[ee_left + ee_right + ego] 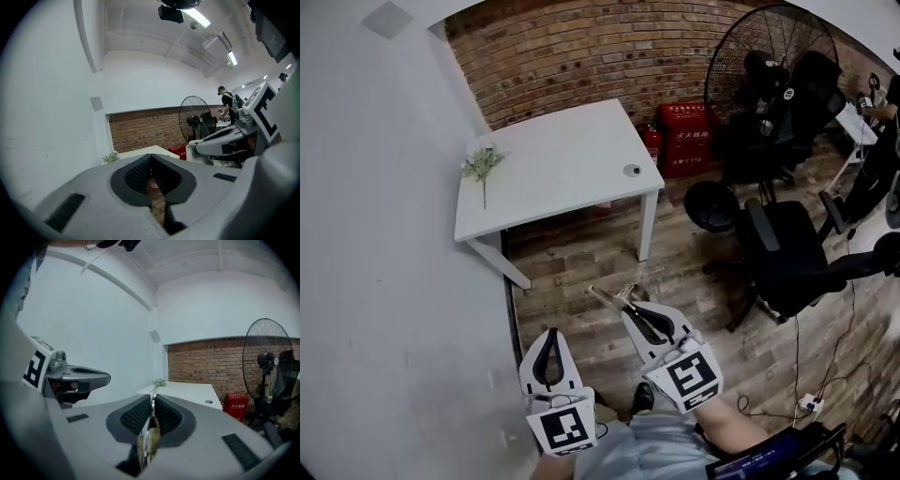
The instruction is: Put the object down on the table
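Observation:
My right gripper [630, 305] [152, 401] is shut on a thin, flat metal object [609, 296] [151, 434] with a brassy part. The object's tip sticks out past the jaws, above the wooden floor. My left gripper [550, 336] [151, 159] hangs beside it at the left, shut with nothing between its pads. Both are low and near my body, well short of the white table [562, 141] [187, 391] that stands ahead against the wall. A small green sprig [481, 164] lies at the table's left end and a small round dark thing [631, 170] near its right edge.
Red fire-extinguisher boxes [684, 139] stand right of the table by the brick wall. A big standing fan [769, 56] and black office chairs [787, 248] fill the right side. A white wall [384, 281] runs along the left. A power strip with a cable [809, 403] lies on the floor.

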Motion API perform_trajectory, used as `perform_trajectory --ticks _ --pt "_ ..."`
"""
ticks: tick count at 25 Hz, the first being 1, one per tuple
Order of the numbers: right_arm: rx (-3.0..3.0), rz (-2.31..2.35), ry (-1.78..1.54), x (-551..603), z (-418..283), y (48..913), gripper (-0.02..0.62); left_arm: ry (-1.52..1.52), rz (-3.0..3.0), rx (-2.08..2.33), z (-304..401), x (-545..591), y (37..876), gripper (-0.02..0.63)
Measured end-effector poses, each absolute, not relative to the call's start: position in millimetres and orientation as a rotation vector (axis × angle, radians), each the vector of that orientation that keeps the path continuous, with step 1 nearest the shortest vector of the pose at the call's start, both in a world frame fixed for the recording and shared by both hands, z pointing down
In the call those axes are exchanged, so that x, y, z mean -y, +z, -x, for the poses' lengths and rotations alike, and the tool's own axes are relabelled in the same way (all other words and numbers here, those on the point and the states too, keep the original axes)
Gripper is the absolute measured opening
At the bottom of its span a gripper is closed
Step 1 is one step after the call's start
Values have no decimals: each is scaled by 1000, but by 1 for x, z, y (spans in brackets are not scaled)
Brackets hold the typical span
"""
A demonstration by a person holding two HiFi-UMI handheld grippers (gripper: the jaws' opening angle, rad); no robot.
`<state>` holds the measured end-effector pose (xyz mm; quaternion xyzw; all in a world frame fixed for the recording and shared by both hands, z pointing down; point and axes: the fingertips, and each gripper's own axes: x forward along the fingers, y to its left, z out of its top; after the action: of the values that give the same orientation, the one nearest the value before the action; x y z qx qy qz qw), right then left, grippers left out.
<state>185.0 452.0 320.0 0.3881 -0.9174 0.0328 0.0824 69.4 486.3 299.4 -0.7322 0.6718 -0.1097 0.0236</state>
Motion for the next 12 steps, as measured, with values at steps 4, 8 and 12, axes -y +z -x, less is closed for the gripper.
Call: perform_trajectory --ticks 4,8,12 --pt "2756 -1143 74 -435 -181 327 37 -361 2258 -2113 -63 -473 307 8" --pt "2732 -1119 102 -412 -167 334 37 -366 2246 -2134 -46 -450 311 9" --pt "2719 -1121 113 -377 -142 341 37 -356 2256 -2135 -20 -413 314 8"
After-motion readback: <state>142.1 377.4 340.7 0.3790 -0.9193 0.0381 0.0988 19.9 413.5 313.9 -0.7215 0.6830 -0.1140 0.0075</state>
